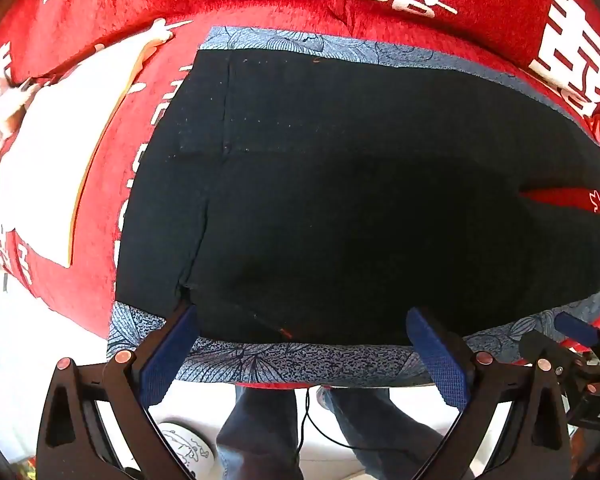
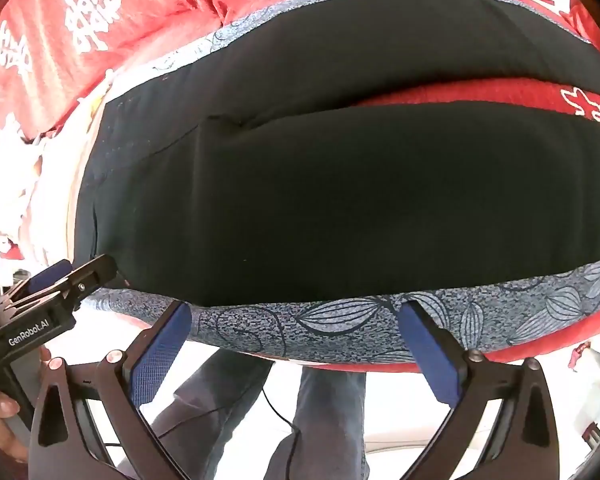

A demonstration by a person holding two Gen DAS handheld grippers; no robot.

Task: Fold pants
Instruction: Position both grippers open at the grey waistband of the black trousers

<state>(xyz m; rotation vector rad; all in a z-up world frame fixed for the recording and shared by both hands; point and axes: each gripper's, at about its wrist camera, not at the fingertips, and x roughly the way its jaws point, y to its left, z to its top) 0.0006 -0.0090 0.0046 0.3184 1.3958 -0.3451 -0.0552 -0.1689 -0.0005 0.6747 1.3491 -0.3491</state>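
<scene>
Black pants (image 1: 340, 200) with blue-grey floral side bands (image 1: 300, 360) lie flat on a red cloth-covered table (image 1: 260, 4). The two legs part toward the right, red cloth showing between them (image 2: 480, 90). My left gripper (image 1: 302, 322) is open, its fingertips at the near floral band by the waist end. My right gripper (image 2: 296, 308) is open, its fingertips at the near floral band (image 2: 340, 328) further along the leg. The left gripper also shows in the right wrist view (image 2: 72, 276), and the right gripper in the left wrist view (image 1: 572, 328).
A white folded cloth with an orange edge (image 1: 60, 152) lies left of the pants. The table's near edge runs just under the grippers. Below it stand the person's legs in jeans (image 2: 324, 420) and a thin black cable (image 1: 312, 424).
</scene>
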